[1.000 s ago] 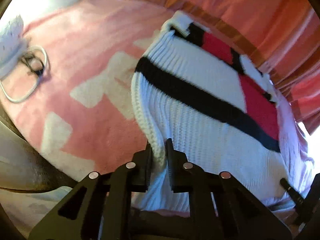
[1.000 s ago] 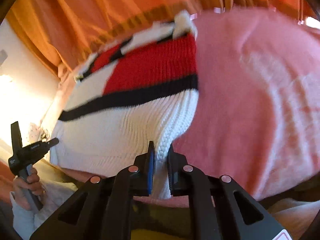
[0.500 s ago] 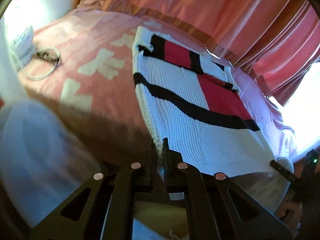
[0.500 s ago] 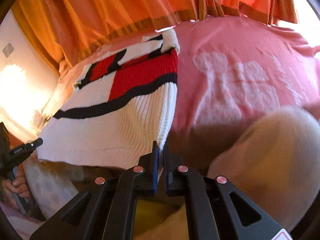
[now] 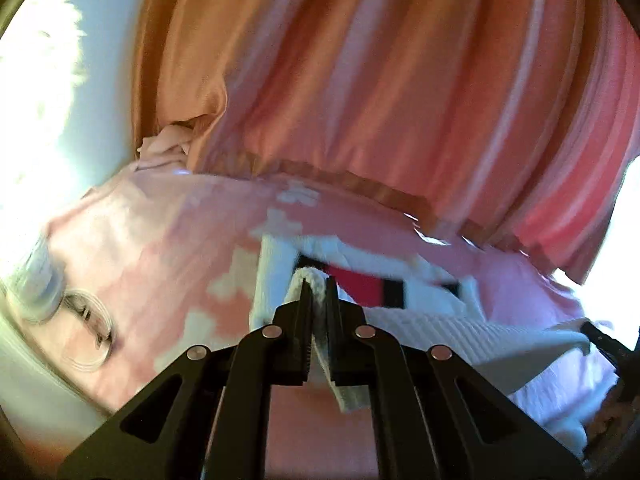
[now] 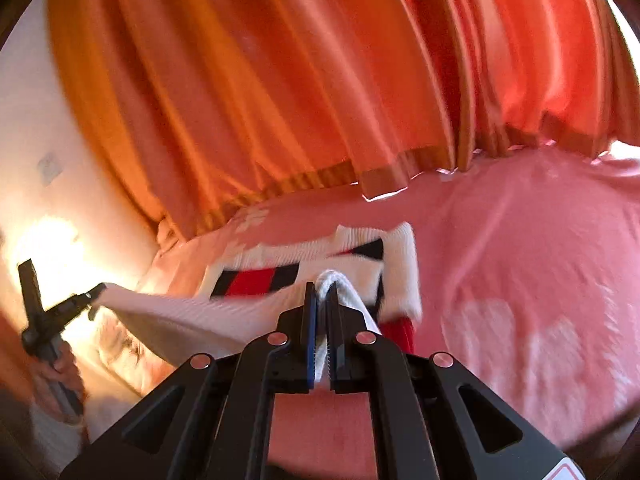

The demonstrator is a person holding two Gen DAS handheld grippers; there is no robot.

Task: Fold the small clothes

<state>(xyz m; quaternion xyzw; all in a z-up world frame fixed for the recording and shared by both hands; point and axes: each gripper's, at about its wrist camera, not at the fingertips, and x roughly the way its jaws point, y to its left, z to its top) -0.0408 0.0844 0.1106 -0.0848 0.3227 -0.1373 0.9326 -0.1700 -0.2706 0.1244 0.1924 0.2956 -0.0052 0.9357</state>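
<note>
Both jaws pinched on sweater [image 5: 432, 320] hem

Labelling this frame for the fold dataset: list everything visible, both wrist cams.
white ribbed knit sweater with red and black stripes: 1, white, red, black; near hem lifted off the bed, far end lying on it
pink bedspread with pale blocky pattern: 1, pink and cream; under the sweater
orange-pink pleated curtain: 1, orange to pink; behind the bed
coiled pale cable: 1, whitish; bed's left edge, blurred
white wall: 1, left of the curtain
left gripper: 1, black; shut on the sweater's hem corner
right gripper: 1, black, blue pad; shut on the other hem corner
person's left hand: 1, holding the left gripper's handle
</note>
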